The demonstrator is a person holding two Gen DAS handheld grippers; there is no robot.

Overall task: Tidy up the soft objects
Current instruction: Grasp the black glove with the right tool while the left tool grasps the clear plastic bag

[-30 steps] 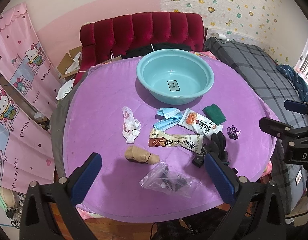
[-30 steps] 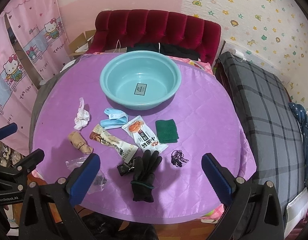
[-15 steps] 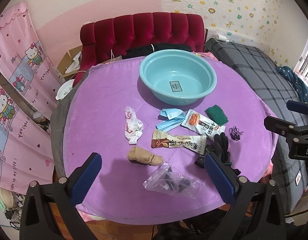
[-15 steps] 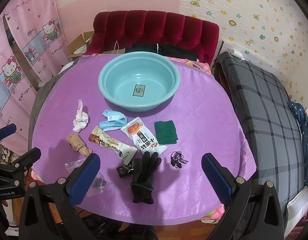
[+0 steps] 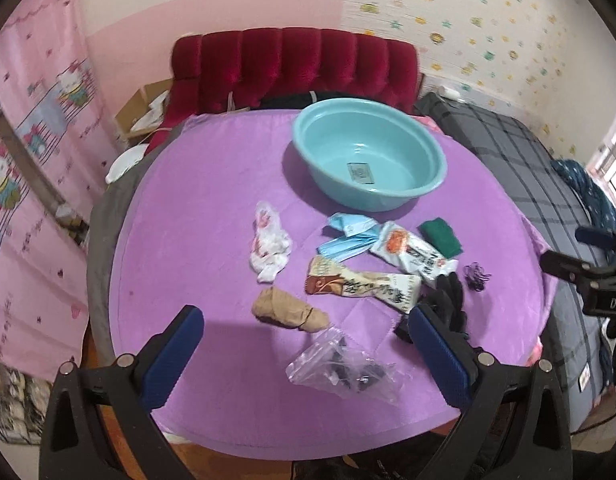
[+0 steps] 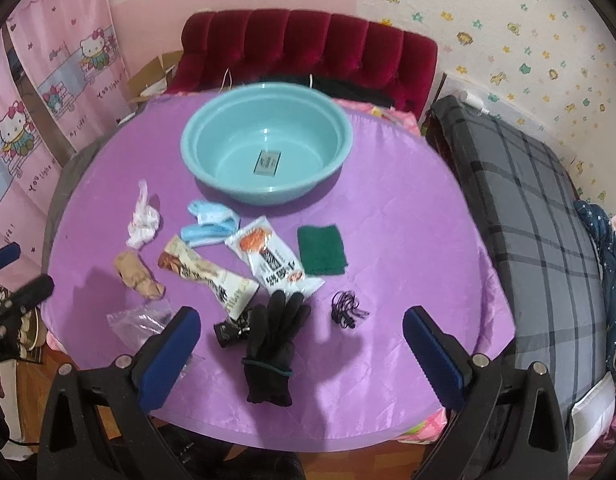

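Observation:
A teal basin stands empty at the back of the purple round table. In front of it lie a white sock, a tan rolled sock, a blue face mask, a green cloth, black gloves and a black hair tie. My left gripper is open above the near edge, over a clear plastic bag. My right gripper is open over the black gloves.
Two snack packets lie among the soft things. A red tufted sofa stands behind the table. A plaid-covered bed is at the right. Pink curtains hang at the left.
Both grippers have moved slightly closer over the table; the left view has shifted left, so the objects sit further right. Nothing on the table has moved.

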